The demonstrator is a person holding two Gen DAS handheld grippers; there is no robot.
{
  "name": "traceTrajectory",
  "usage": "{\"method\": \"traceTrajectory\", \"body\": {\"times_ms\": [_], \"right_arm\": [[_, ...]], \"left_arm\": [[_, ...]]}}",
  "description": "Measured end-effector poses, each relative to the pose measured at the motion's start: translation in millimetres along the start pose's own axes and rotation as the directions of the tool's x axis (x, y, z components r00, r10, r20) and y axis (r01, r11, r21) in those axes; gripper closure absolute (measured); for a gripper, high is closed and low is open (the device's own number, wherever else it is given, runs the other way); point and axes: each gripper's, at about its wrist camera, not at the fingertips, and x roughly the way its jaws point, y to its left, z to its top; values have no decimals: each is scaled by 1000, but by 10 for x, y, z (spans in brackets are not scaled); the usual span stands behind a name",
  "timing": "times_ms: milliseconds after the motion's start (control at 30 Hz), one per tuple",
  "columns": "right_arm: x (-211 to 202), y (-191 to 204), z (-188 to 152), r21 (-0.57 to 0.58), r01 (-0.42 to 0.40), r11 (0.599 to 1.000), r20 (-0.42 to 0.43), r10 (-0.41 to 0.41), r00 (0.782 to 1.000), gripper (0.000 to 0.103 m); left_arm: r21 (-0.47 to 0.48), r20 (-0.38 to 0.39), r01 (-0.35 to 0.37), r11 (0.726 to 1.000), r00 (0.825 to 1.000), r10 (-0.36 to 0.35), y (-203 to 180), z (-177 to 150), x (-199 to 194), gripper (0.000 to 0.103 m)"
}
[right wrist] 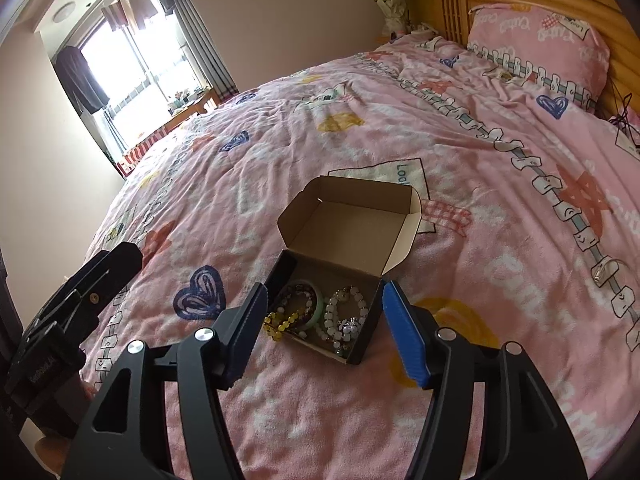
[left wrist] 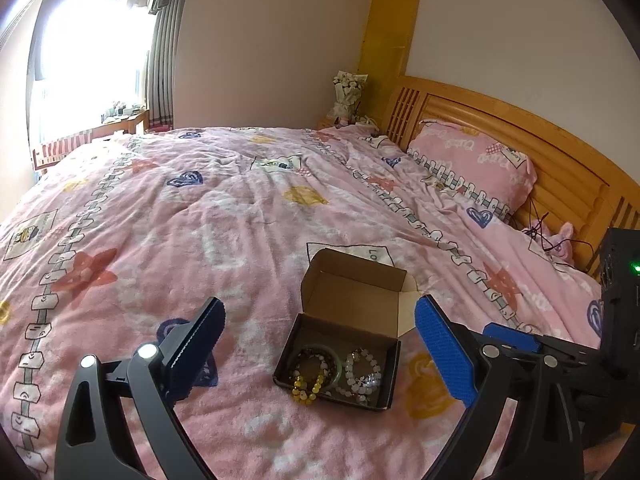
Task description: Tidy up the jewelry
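A small black cardboard box [left wrist: 387,376] with its brown lid [left wrist: 352,292] open stands on the pink bedspread. Inside lie a green bangle [left wrist: 338,364], a yellow bead bracelet [left wrist: 306,390], a dark bead bracelet [left wrist: 310,360] and white bead bracelets [left wrist: 362,376]. My left gripper [left wrist: 320,344] is open and empty, its fingers either side of the box, above it. The box also shows in the right wrist view [right wrist: 366,334] with the same jewelry [right wrist: 320,316]. My right gripper [right wrist: 324,324] is open and empty, straddling the box's near end. The yellow beads [right wrist: 280,326] hang over the box's near edge.
The bed [left wrist: 200,220] is covered by a pink patterned quilt. A pink pillow [left wrist: 472,164] leans on the wooden headboard [left wrist: 560,152] at the right. The right gripper's body [left wrist: 616,320] is at the right edge; the left gripper's body [right wrist: 72,300] shows at the left.
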Motion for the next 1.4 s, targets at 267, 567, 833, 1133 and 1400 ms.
{"method": "traceTrajectory", "body": {"times_ms": [267, 567, 833, 1133, 1400], "right_arm": [[-126, -68, -74, 13, 13, 1000, 16, -13, 1000, 40], [-269, -216, -156, 19, 55, 998, 28, -55, 998, 30], [-327, -150, -172, -18, 57, 998, 35, -56, 998, 24], [-326, -153, -172, -18, 57, 998, 34, -57, 998, 24], [-334, -162, -175, -19, 62, 998, 38, -61, 997, 23]], "left_arm": [[31, -4, -63, 998, 998, 63, -51, -66, -24, 6], [57, -45, -65, 996, 997, 68, -55, -112, 46, 6], [74, -68, -74, 994, 994, 79, -125, -172, 79, 6], [64, -52, -81, 995, 995, 84, -103, -171, 51, 6], [64, -48, -78, 995, 996, 82, -101, -159, 37, 6]]}}
